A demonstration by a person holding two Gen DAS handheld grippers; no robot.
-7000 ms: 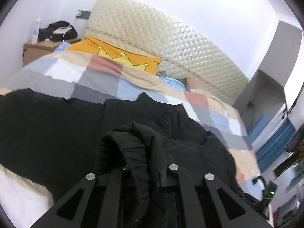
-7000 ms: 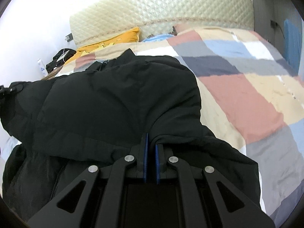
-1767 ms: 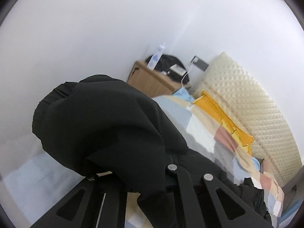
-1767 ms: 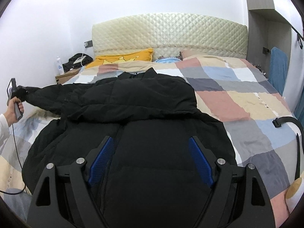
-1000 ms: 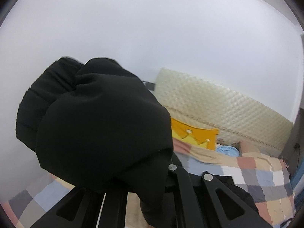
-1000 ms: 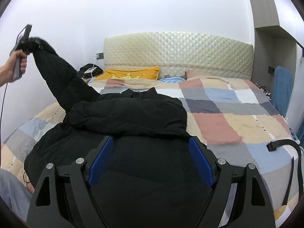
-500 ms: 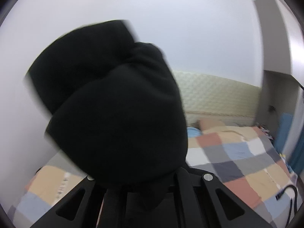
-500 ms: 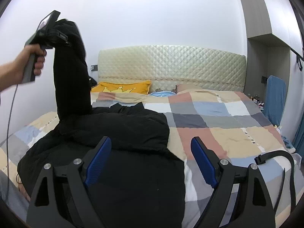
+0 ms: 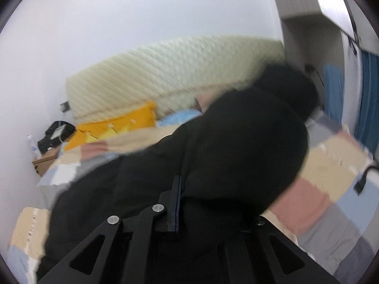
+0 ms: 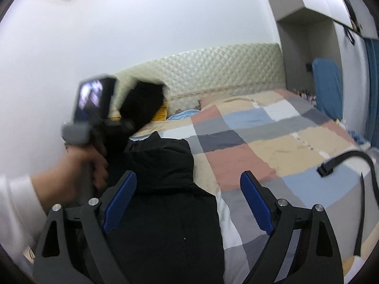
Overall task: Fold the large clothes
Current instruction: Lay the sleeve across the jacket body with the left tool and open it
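The left gripper [image 9: 180, 189] was clamped on one sleeve [image 9: 255, 142] of the black coat [image 10: 165, 201], its one visible blue-edged finger pressed flat against the fabric while the other finger was buried under the cloth. In the left wrist view the sleeve bulged up and to the right in front of the camera, blurred, with its cuff end reaching over toward the far side of the bed [image 9: 331, 165]. Seen from the right wrist camera, the person's left hand [image 10: 78, 172] gripped the handle of that tool, and the sleeve's cuff [image 10: 142, 101] stuck up above it, in front of the headboard [image 10: 213, 71]. The right gripper [image 10: 188, 201] held nothing: its two blue-padded fingers [image 10: 120, 198] stood wide apart, hovering above the coat's body, which lay spread on the near left part of the checked bedspread [image 10: 260, 137]. One coat was in view, lying on one bed. At the head of the bed lay one yellow pillow [image 9: 113, 127] and, beside it, one light blue item [image 9: 180, 118], too blurred to name. One wooden nightstand [image 9: 45, 163] stood left of the bed with a black bag [image 9: 56, 132] and a white bottle [image 9: 32, 143] on it. One black strap [image 10: 350, 161] curved across the right edge of the bedspread. One blue cloth [image 10: 327, 85] hung by the right wall.
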